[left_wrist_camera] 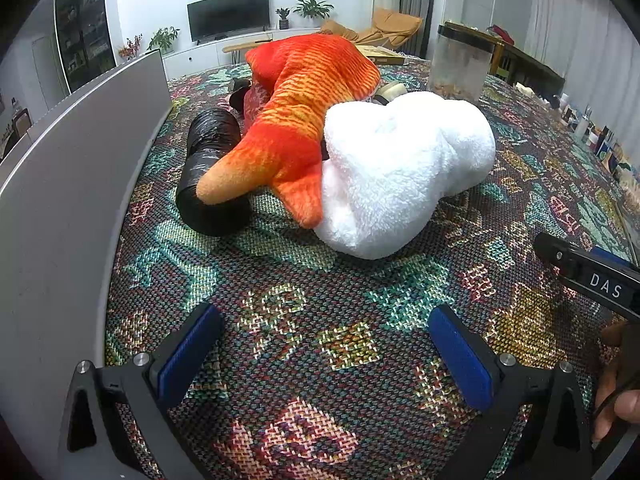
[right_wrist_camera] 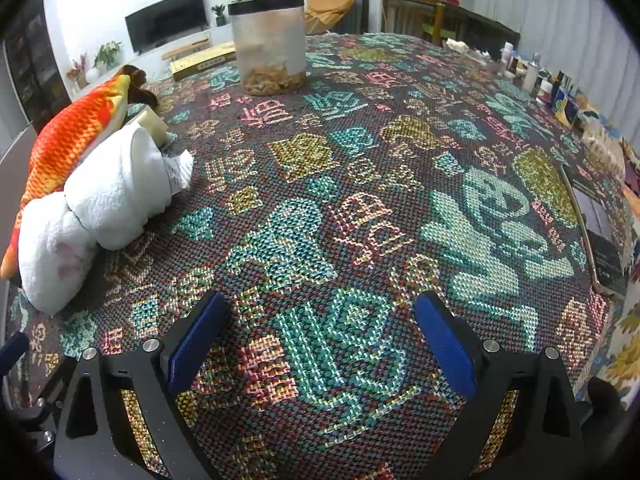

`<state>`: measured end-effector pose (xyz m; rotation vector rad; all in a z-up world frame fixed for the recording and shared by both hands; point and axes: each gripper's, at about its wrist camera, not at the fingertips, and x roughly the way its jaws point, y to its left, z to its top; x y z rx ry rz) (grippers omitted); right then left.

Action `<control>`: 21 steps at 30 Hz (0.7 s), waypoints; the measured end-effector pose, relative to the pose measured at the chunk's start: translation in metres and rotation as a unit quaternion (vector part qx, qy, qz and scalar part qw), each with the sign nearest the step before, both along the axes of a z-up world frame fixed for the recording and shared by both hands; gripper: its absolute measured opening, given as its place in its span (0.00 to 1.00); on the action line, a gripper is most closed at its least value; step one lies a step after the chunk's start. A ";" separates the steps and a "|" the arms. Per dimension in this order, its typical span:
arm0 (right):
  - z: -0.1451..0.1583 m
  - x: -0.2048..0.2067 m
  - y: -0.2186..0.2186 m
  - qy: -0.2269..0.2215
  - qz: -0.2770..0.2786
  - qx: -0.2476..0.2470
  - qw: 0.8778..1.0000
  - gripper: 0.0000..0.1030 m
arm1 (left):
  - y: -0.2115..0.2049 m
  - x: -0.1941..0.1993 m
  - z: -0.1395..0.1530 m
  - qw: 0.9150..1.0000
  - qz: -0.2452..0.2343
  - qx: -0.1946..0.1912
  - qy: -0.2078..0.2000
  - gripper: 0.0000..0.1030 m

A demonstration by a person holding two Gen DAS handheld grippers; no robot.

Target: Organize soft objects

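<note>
At nine o'clock in the left wrist view stands a grey panel [left_wrist_camera: 80,168]. Just beside it lies a black wrapped roll [left_wrist_camera: 212,168], with the orange fish plush [left_wrist_camera: 296,120] draped over it toward twelve. Touching the fish, at one o'clock, sits the white plush [left_wrist_camera: 400,172]. We judge both plush toys light, squashy and unbreakable; we would pinch the fish's tail or the white lobe nearest us. Our left gripper [left_wrist_camera: 324,356] and right gripper [right_wrist_camera: 320,344] both stand apart, empty, above the woven cloth [right_wrist_camera: 360,208].
</note>
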<state>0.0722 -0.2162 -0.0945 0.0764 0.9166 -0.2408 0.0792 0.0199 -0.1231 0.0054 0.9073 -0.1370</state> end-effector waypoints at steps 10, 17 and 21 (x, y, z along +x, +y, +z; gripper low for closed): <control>0.000 0.000 0.000 -0.001 -0.001 -0.002 1.000 0.95 | 0.001 -0.001 0.001 1.000 0.000 0.000 0.000 1.00; 0.001 0.000 0.001 -0.002 -0.003 -0.002 1.000 0.95 | 0.002 -0.003 0.002 1.000 0.000 0.001 0.000 1.00; 0.000 0.000 0.001 -0.002 -0.003 -0.002 1.000 0.95 | 0.001 -0.005 0.002 1.000 0.001 0.002 -0.001 1.00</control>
